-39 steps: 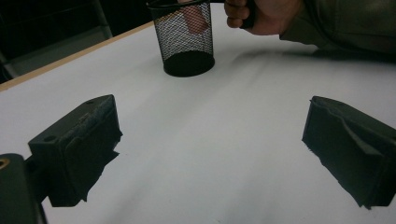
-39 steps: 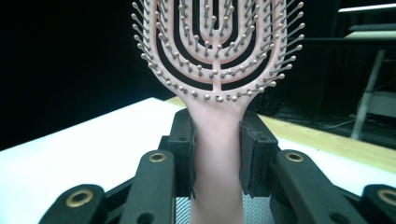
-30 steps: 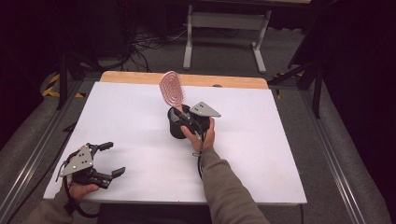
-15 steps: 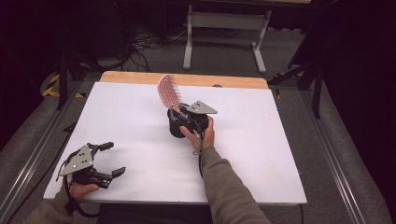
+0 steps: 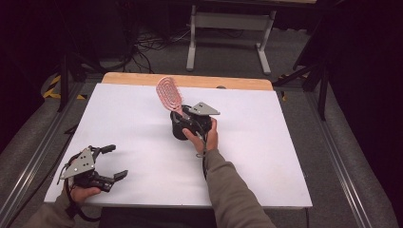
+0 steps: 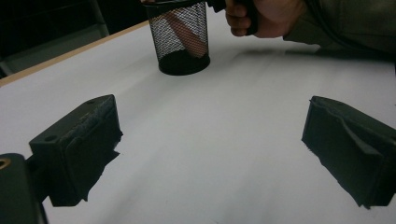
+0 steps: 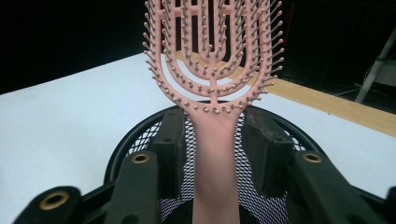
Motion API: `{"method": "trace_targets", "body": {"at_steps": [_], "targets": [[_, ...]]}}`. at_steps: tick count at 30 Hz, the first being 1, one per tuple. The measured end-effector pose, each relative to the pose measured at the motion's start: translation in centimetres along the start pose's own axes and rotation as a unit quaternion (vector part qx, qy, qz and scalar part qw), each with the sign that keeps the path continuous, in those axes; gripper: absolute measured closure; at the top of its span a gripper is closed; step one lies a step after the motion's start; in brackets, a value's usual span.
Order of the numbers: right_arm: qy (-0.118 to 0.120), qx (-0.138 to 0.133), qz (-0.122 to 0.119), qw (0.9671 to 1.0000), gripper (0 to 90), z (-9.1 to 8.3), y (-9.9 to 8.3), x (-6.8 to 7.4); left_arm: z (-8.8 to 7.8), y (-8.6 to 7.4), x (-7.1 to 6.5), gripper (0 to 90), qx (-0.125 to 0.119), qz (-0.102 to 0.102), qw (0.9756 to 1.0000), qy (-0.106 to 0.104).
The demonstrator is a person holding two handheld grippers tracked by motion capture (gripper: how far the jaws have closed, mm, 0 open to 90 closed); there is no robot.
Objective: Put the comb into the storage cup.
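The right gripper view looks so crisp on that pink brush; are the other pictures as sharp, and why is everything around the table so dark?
Right gripper view: the pink hairbrush is sharp and evenly lit, the backdrop black. Left gripper view: the near pads are soft, the mesh cup clearer, with a soft shadow on the white table. High view: light falls on the table, the floor beyond stays dim.

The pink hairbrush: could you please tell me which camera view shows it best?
The right gripper view: the pink hairbrush stands close up, its bristles and slotted head sharp, its handle dropping into the black mesh cup. The high view shows its head small, leaning out of the cup. The left gripper view shows part of its handle through the mesh.
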State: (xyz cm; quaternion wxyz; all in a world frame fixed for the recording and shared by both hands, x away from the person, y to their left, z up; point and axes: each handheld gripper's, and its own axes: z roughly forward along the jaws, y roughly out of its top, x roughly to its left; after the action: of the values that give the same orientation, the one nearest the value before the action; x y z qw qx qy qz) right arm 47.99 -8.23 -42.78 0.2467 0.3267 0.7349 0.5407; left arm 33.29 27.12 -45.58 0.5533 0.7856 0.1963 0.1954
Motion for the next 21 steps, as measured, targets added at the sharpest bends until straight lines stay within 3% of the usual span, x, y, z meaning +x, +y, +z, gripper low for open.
{"method": "trace_targets", "body": {"at_steps": [5, 13, 21], "targets": [[-0.021, -0.003, -0.013, 0.9997, 50.4, -0.2, 0.2, 0.2, 0.1, 0.0, 0.0, 5.1, 0.001, 0.001, 1.0000, -0.001], [-0.027, 0.007, -0.028, 0.9992, 38.4, -0.7, 0.6, 0.2, 0.2, 0.0, -0.1, 5.1, 0.001, 0.002, 1.0000, -0.004], [-0.030, 0.001, -0.039, 0.9988, 33.3, -1.0, 0.8, 0.3, 0.2, 0.1, 0.0, 5.1, -0.001, 0.004, 1.0000, -0.007]]}}
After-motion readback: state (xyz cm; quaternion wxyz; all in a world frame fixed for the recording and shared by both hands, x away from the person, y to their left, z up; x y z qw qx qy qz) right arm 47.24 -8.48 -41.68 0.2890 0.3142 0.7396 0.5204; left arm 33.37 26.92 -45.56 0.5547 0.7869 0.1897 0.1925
